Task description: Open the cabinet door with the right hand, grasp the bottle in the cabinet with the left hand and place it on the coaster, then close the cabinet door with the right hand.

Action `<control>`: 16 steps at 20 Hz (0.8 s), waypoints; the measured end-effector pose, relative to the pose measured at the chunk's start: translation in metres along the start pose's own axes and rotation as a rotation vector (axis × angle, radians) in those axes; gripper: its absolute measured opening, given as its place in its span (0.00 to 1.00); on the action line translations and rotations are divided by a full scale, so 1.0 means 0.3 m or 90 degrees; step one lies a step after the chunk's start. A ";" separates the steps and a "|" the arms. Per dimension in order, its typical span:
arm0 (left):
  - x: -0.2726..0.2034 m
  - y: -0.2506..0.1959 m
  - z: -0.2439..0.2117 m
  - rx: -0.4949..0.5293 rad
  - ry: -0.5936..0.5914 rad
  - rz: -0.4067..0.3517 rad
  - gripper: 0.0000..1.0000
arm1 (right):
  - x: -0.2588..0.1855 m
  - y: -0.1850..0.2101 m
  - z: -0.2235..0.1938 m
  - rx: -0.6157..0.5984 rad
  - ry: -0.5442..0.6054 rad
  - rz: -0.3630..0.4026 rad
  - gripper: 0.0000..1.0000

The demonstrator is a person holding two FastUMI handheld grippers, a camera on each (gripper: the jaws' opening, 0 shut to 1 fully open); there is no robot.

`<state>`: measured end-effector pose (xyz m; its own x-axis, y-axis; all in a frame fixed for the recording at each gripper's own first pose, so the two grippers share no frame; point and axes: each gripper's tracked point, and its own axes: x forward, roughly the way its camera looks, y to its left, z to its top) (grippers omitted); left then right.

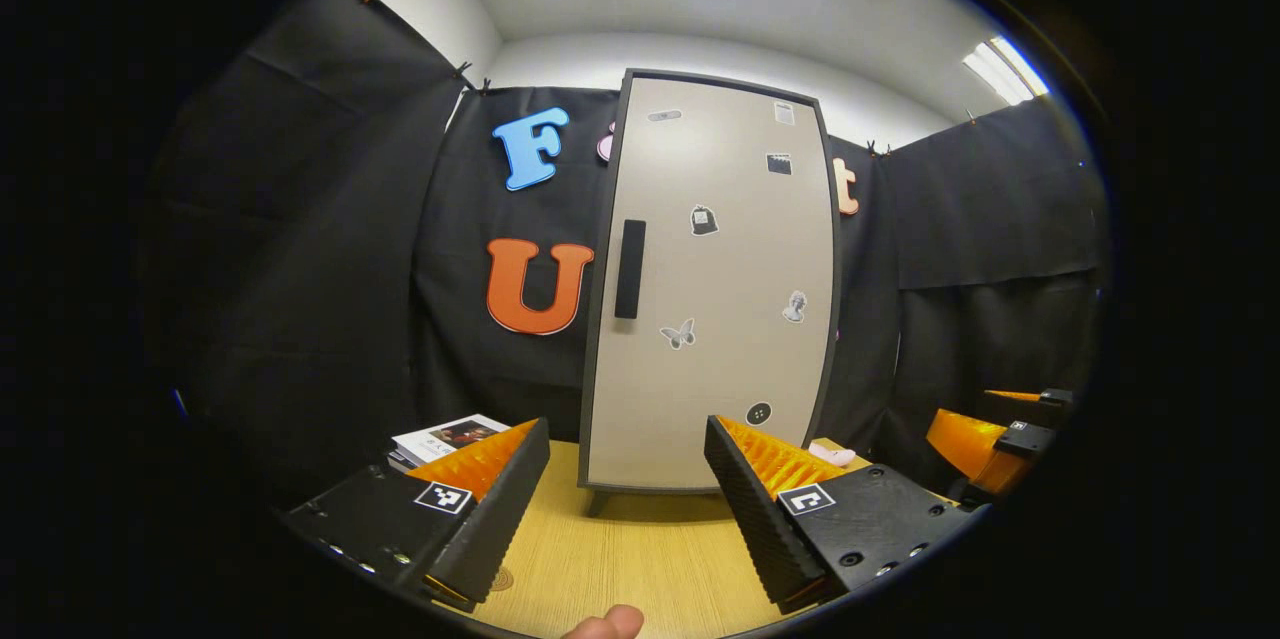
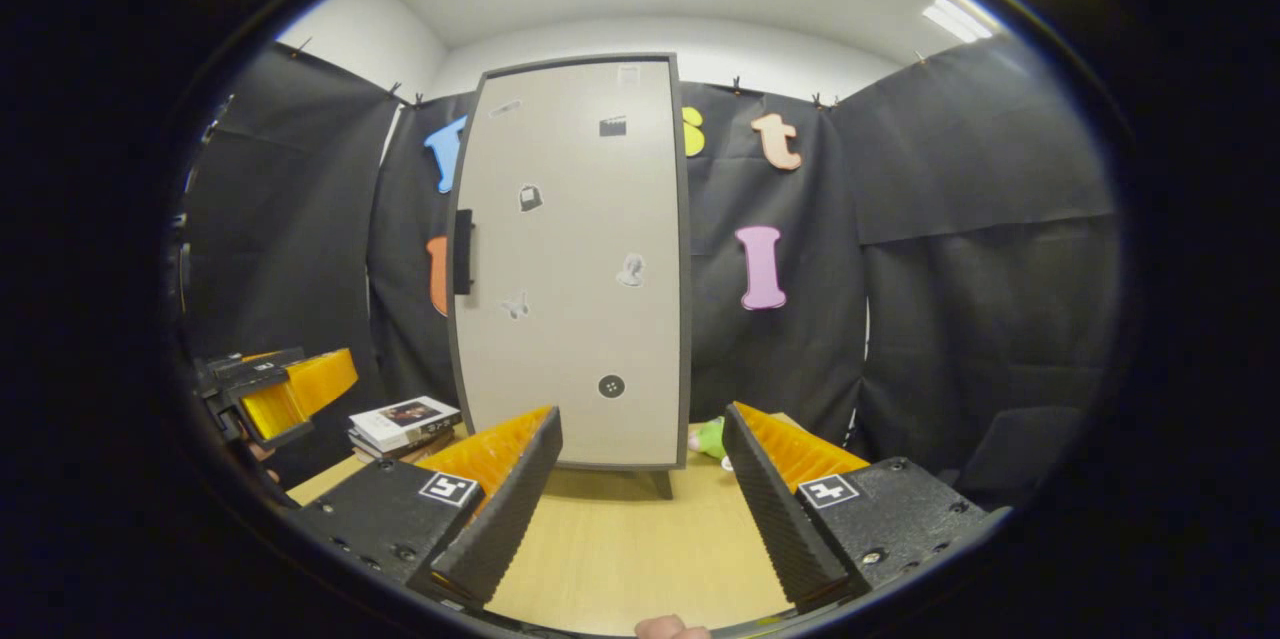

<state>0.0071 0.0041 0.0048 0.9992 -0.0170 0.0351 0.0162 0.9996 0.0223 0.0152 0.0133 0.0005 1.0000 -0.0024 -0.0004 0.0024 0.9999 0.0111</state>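
Step in hand: the first, opening the door point(image 2: 570, 259); it is shut, so the bottle is hidden inside the cabinet and the coaster cannot be made out. Right gripper point(image 2: 640, 509) jaws spread, empty, well short of the door. Left gripper point(image 1: 627, 509) likewise spread and empty, facing the door. Handle point(image 1: 630, 269) sits on the door's left edge, mid-height. Books point(image 2: 405, 424) lie left of the cabinet. Next, as I judge: right gripper up and left to the handle, close, pull.
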 end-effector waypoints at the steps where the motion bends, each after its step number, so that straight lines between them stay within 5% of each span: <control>1: 0.001 0.005 -0.001 -0.001 0.001 0.001 0.95 | -0.001 0.009 0.000 0.000 0.001 0.003 1.00; 9: -0.020 0.052 0.016 0.009 -0.004 0.011 0.95 | 0.036 0.067 0.022 -0.016 0.006 0.024 1.00; 16: -0.066 0.083 -0.001 0.014 0.005 0.017 0.95 | 0.247 0.315 0.181 -0.042 -0.018 0.131 1.00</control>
<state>-0.0123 0.0293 0.0044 0.9995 0.0102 0.0284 -0.0114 0.9990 0.0431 0.0894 0.1071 0.0559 0.9789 0.2030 0.0231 -0.2014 0.9779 -0.0568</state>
